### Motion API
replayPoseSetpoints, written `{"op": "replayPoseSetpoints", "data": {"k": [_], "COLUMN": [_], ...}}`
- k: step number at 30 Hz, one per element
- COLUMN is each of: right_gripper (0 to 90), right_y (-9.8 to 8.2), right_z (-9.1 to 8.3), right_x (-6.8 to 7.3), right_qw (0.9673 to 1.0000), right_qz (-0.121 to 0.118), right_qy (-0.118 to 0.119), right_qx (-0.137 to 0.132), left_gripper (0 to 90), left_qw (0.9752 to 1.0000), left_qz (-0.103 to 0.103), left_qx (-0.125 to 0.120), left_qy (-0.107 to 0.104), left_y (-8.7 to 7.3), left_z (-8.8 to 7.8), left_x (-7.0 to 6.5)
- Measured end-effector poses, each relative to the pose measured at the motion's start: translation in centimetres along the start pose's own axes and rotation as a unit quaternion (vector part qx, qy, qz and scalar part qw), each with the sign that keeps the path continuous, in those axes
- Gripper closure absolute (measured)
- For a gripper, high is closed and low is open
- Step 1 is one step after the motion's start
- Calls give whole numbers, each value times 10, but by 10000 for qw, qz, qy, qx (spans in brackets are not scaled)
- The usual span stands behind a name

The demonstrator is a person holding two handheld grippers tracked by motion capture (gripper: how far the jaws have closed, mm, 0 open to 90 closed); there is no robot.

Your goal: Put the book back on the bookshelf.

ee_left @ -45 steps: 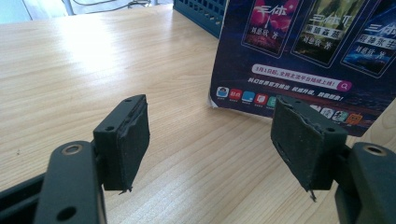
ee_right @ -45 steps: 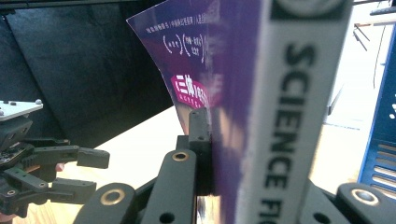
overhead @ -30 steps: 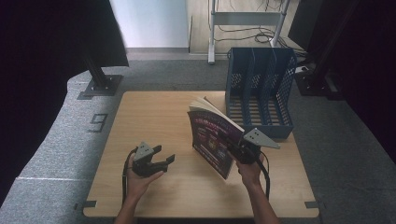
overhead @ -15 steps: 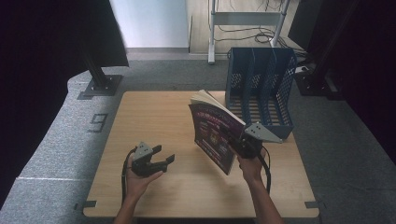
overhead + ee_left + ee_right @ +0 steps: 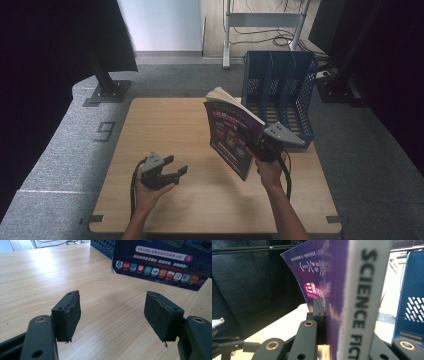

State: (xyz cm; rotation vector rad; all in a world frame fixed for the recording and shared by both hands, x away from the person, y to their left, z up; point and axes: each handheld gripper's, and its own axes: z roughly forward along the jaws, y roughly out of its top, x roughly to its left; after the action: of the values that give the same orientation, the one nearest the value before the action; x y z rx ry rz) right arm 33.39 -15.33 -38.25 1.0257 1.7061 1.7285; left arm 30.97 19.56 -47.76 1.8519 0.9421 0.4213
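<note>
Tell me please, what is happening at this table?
A person works with two hand-held grippers. The right gripper is shut on a purple magazine, holding it upright above the wooden table, beside the blue file rack. The left gripper is open and holds nothing, low over the table.

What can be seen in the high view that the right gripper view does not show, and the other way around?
High view alone: the whole wooden table, the three slots of the blue file rack, and the left gripper, jaws open, low over the table. Right gripper view alone: the book's white spine, printed SCIENCE FICT, and a black pad pressed on its cover. Both: the purple book, upright and tilted, clamped in the right gripper beside the rack.
</note>
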Motion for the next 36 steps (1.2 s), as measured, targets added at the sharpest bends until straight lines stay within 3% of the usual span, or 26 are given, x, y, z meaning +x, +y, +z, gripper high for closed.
{"op": "replayPoseSetpoints", "data": {"k": [24,36], "right_gripper": [820,820], "right_y": [23,26], "right_z": [0,-2], "right_x": [-9,-16], "right_qw": [9995,9992], "right_qz": [-62,-33], "right_qy": [-185,-283], "right_qx": [-229,-292], "left_gripper": [288,287], "left_qw": [9999,9998], "left_qz": [-59,-66], "left_qx": [129,183], "left_qy": [-83,-100], "left_y": [-1,-2], "left_z": [2,4], "left_x": [1,1]}}
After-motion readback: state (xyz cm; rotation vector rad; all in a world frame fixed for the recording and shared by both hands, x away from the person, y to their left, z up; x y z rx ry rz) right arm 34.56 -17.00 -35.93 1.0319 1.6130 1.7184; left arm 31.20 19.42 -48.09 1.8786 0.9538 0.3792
